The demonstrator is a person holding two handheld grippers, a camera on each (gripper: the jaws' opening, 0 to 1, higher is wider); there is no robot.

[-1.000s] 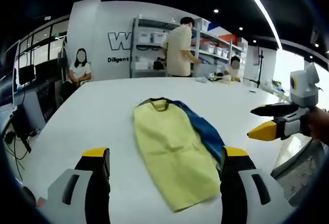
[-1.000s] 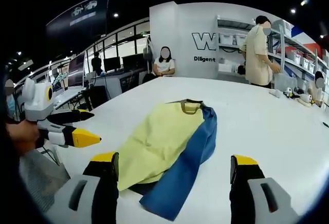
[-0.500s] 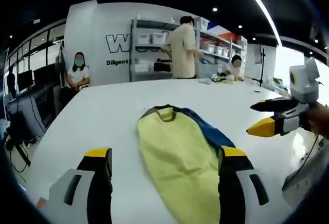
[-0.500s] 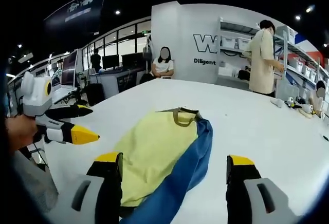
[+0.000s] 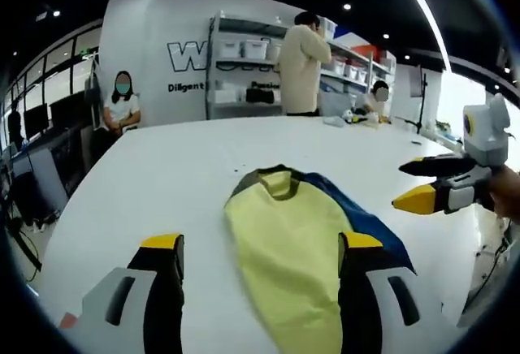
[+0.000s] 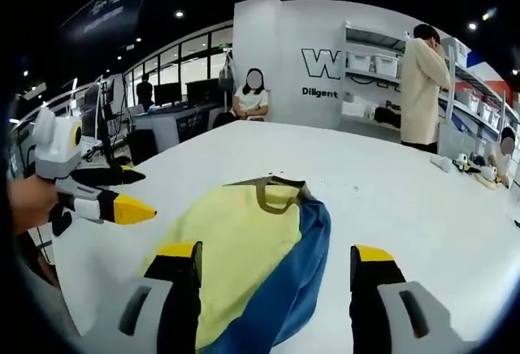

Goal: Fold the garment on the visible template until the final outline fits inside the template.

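1. A yellow and blue garment (image 5: pixel 294 255) lies flat on the white bench (image 5: pixel 154 183), its dark collar (image 5: pixel 268 179) pointing toward the far edge and its lower end running toward the near edge.
2. In the right gripper view the same garment (image 6: pixel 244 248) shows its yellow panel on the side toward the left claw and a blue band (image 6: pixel 296 277) along the other side.
3. The left claw (image 5: pixel 260 256) stands open above the near part of the garment, one jaw over bare bench, the other over the yellow cloth; it holds nothing.
4. The right claw (image 6: pixel 276 265) is open too, its jaws spread either side of the garment's lower half, with nothing between them but the cloth beneath.
5. Each claw appears in the other's view: the right claw (image 5: pixel 422 187) off the garment's blue side, the left claw (image 6: pixel 122 196) off the yellow side, both apart from the cloth.
6. Beyond the far edge a person (image 5: pixel 302 66) stands at storage shelves (image 5: pixel 244 62), and another person (image 5: pixel 122 106) sits by the wall.
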